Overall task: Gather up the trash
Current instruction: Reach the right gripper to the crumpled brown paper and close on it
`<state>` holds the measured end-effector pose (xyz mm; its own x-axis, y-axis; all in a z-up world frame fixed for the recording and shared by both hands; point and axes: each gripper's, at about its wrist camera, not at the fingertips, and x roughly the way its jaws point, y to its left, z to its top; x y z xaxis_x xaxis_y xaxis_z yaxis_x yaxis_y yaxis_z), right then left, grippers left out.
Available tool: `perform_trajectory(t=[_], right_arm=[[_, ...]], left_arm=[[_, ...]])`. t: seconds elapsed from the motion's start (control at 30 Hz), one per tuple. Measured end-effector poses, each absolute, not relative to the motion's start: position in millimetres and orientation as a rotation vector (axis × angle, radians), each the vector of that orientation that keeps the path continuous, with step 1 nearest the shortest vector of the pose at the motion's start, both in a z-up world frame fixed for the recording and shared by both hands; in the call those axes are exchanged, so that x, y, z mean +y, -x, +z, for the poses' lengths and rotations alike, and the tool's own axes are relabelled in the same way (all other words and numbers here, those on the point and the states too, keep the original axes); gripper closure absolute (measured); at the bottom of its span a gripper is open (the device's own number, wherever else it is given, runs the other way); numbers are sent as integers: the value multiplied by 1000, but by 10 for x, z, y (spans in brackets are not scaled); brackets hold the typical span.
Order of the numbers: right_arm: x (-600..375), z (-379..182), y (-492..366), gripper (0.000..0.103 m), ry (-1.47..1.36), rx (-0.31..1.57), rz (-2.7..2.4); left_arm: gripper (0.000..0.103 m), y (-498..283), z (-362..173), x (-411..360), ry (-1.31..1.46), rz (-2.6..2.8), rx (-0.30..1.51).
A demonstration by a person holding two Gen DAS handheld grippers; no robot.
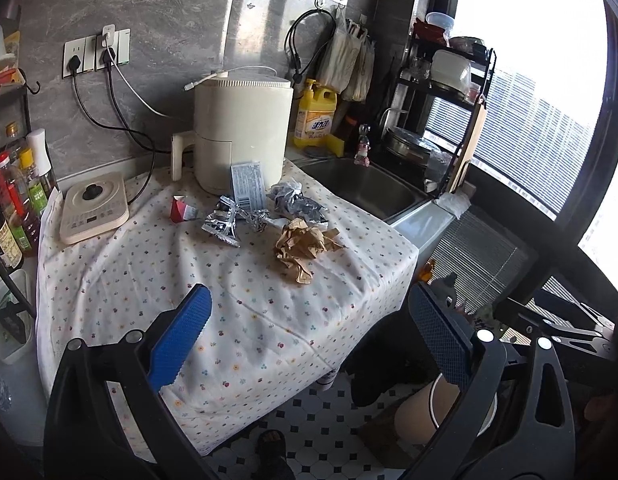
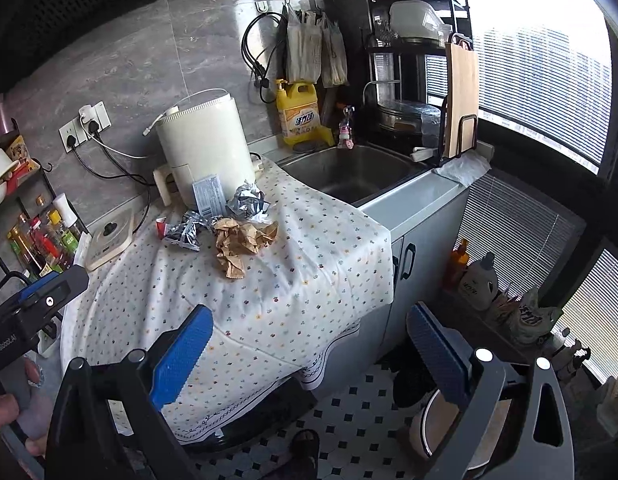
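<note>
We see the worktop (image 1: 245, 320) under a flowered cloth, its near half bare up to the hanging front edge. The trash sits at the far side by the air fryer (image 1: 241, 128): crumpled brown paper (image 1: 305, 244), then foil wrappers (image 1: 229, 220). Both our left hand-held gripper (image 1: 309, 336) and right hand-held gripper (image 2: 309, 344) are wide open, holding nothing.
</note>
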<state>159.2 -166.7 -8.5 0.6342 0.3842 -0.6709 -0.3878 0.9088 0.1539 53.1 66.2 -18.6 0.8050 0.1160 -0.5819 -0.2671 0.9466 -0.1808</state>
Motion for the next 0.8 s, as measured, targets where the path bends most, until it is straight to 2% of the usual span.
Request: perform_trajectory(t=[0.13,0.4,0.6,0.7,0.8], right_arm=[[-1420,-183,-1865,9,20,785,490],[-909,-525,-2440,30,25,889,569],[-634,-777,-2836,46,27,958,589],[-570,-894,-3001,46,12,987,573],[-524,-975,-3120,46,1,1003,548]], left_arm=[[16,-810,-294,877,285,209,608],[37,-1422,-627,1396,355,190,660],[47,-1929,-1012,1586,385,116,723],[55,-2186,-1266,1658,414,82,793],[57,-2429,-1479,1686,417,48,848]])
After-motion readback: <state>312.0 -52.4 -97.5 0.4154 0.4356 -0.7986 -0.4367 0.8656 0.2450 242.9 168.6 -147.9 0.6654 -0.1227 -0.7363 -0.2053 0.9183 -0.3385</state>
